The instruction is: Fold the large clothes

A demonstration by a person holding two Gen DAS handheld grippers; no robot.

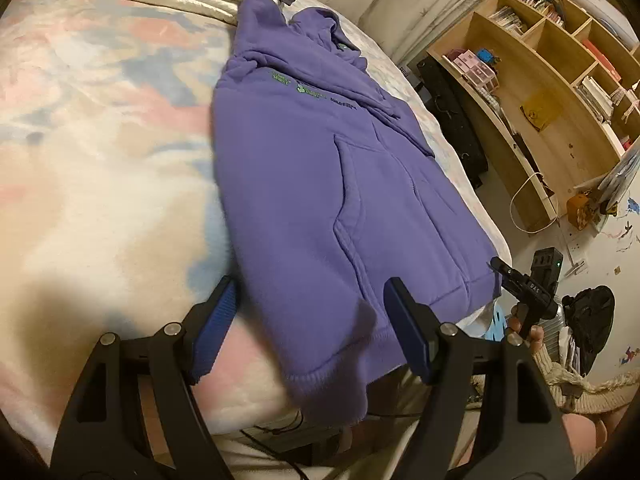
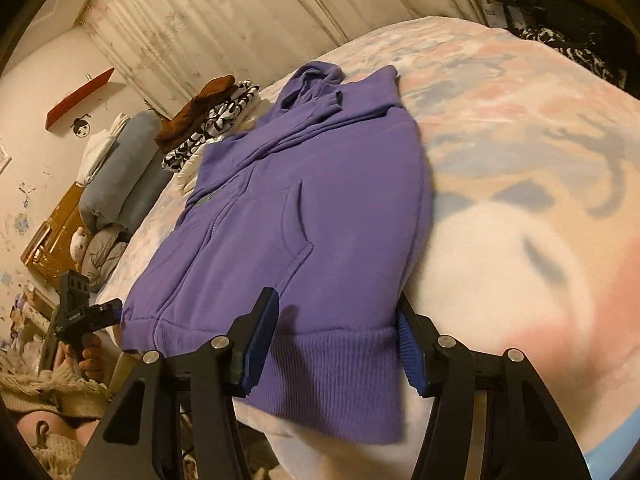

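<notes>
Warm dim light, fisheye-warped, soft blur

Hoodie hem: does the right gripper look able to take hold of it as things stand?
Probably yes: the right gripper is open and straddles the purple hoodie's ribbed hem at the bed edge, nothing between.

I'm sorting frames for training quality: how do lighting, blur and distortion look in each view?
Left wrist view: warm dim light, bookshelf bowed by the fisheye, bedspread soft and smeared. Right wrist view: same warm cast, purple hoodie fairly sharp, curtain curved, dark vignette in the corners.
</notes>
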